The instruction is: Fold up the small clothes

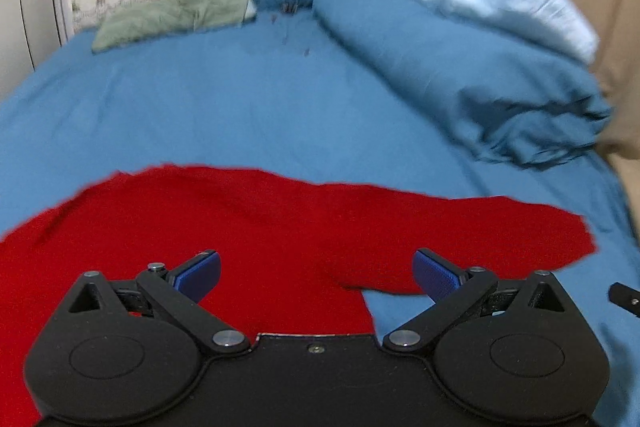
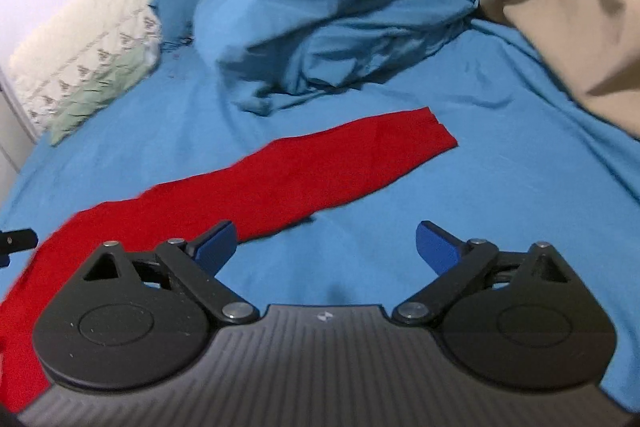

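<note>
I have the red garment lying flat on the blue bedsheet, filling the lower half of the left wrist frame; its body sits directly under and ahead of my left gripper, whose jaws are spread wide and grasp nothing. One long sleeve runs out from the body; in the right wrist frame it climbs from lower left to the cuff just right of centre, so its long axis lies diagonal to my right gripper. That gripper is also released, empty; its left finger overlaps the sleeve's near edge in the picture, though I cannot tell whether it touches, and its right finger is over bare sheet. The cuff lies ahead of the right jaws, so I judge the right hand better placed for it. Both grippers look low and nearly level over the bed, pointed toward the rumpled blue duvet in the upper centre.
</note>
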`<state>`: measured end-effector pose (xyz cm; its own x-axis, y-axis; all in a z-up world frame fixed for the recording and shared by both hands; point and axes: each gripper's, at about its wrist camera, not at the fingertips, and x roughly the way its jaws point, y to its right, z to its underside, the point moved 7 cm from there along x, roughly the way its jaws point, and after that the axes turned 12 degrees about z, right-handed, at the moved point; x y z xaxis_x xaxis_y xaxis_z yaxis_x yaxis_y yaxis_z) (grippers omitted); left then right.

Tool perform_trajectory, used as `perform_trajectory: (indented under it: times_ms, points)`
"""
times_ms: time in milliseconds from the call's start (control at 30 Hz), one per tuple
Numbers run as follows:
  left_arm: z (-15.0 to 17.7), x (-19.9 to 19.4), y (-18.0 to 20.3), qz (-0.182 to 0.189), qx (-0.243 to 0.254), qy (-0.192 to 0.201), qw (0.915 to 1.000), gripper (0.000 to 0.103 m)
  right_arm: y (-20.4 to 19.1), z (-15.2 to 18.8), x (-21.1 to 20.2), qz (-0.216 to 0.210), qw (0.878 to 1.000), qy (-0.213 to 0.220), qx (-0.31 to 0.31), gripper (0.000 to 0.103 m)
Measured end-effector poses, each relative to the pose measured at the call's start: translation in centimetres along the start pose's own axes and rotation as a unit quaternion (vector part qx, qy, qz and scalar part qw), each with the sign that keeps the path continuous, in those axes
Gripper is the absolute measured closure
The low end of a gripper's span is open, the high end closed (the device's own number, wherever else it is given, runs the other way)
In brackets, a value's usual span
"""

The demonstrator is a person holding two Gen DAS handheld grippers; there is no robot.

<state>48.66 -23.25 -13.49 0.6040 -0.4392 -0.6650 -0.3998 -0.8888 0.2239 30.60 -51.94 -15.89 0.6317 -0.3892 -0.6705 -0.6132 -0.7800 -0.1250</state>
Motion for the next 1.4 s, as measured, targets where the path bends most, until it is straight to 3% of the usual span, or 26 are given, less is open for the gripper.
perform_trajectory:
  times_ms: [100, 267, 400, 467, 567, 700, 767, 900, 1033, 1133, 1233, 1300, 1400]
  points:
    - [0.2, 5.5, -1.4, -0.006, -0.013, -0.026, 0.9996, 0.0, -0.3, -0.1, 5.8, 0.007, 1.0, -0.006, 0.009, 0.008]
    - [0.9, 11.1, -3.1, -0.012, -0.044, -0.067, 0.9967, 0.0, 0.2, -0.4, 12.5, 0.027, 0.997, -0.03, 0.061, 0.025]
    - [1.4, 13.4, -4.0, -0.03, -0.067, -0.104, 0.9919, 0.0, 0.6, -1.4, 14.8, 0.044, 0.995, -0.022, 0.085, 0.041]
    - [1.3, 13.7, -4.0, -0.042, -0.059, -0.111, 0.9912, 0.0, 0.6, -2.1, 15.7, 0.054, 0.994, -0.027, 0.087, 0.063]
    - [1.1, 14.1, -3.8, -0.05, -0.053, -0.127, 0.9892, 0.0, 1.1, -3.1, 16.3, 0.063, 0.992, -0.046, 0.1, 0.082]
    - [0.3, 13.7, -4.2, -0.048, -0.064, -0.154, 0.9848, 0.0, -0.1, -5.1, 15.0, 0.06, 0.995, -0.044, 0.071, 0.083]
    - [-0.6, 11.9, -5.1, -0.045, -0.079, -0.139, 0.986, 0.002, -1.9, -6.7, 13.4, 0.037, 0.998, -0.03, 0.05, 0.083]
    - [-3.2, 6.5, -7.9, -0.042, -0.075, -0.079, 0.9932, 0.002, -9.5, -10.4, 8.3, -0.047, 0.999, 0.024, -0.01, 0.083]
    - [-5.0, 0.5, -13.3, -0.054, -0.086, -0.046, 0.9937, 0.001, -21.3, -11.2, 2.4, -0.152, 0.982, 0.072, -0.09, 0.083]
    - [-5.2, -3.9, -18.7, -0.076, -0.106, -0.017, 0.9913, 0.0, -31.1, -8.0, -0.6, -0.227, 0.958, 0.083, -0.151, 0.083]
    - [-3.9, -7.2, -24.7, -0.109, -0.121, -0.013, 0.9866, 0.0, -39.6, -1.4, -1.6, -0.272, 0.935, 0.07, -0.216, 0.083]
    - [-2.7, -8.4, -27.9, -0.123, -0.129, -0.02, 0.9838, 0.0, -44.1, 4.7, -1.0, -0.285, 0.921, 0.041, -0.264, 0.083]
    - [-0.1, -8.9, -31.7, -0.124, -0.142, -0.044, 0.9812, 0.0, -47.6, 13.1, 0.8, -0.272, 0.905, -0.015, -0.326, 0.083]
